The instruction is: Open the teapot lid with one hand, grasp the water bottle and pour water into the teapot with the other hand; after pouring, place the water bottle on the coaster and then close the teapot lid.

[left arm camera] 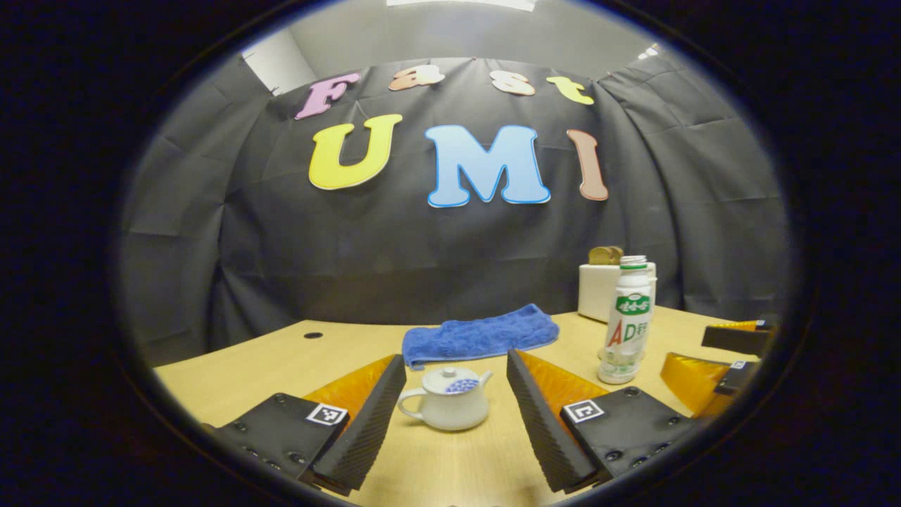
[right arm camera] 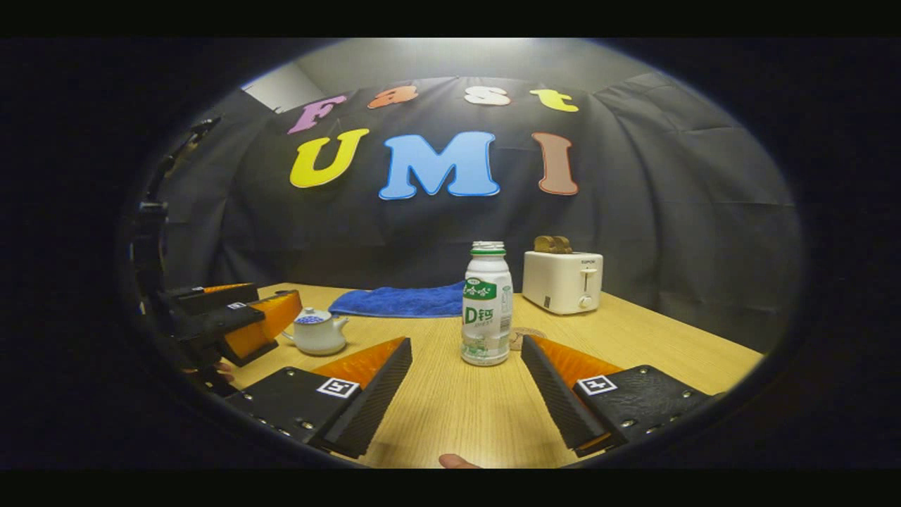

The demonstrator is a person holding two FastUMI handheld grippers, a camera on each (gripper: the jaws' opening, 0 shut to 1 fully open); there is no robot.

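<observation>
White teapot (left arm camera: 448, 407) sits lid on between the left gripper (left arm camera: 456, 408)'s wide-apart fingers, untouched; best to rise and pinch the lid knob squarely. Right gripper (right arm camera: 466, 391) (also spread) faces the water bottle (right arm camera: 486, 308), standing upright mid-table near the toaster (right arm camera: 562, 281).

A staged recording booth: black cloth wall (right arm camera: 633, 232) behind a wooden table (right arm camera: 654, 338) bearing a toaster (right arm camera: 562, 280).

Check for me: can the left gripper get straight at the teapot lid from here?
Probably yes. The left gripper is open, and the teapot stands between its fingers with bare table ahead. The lid is on, and nothing covers it.
</observation>
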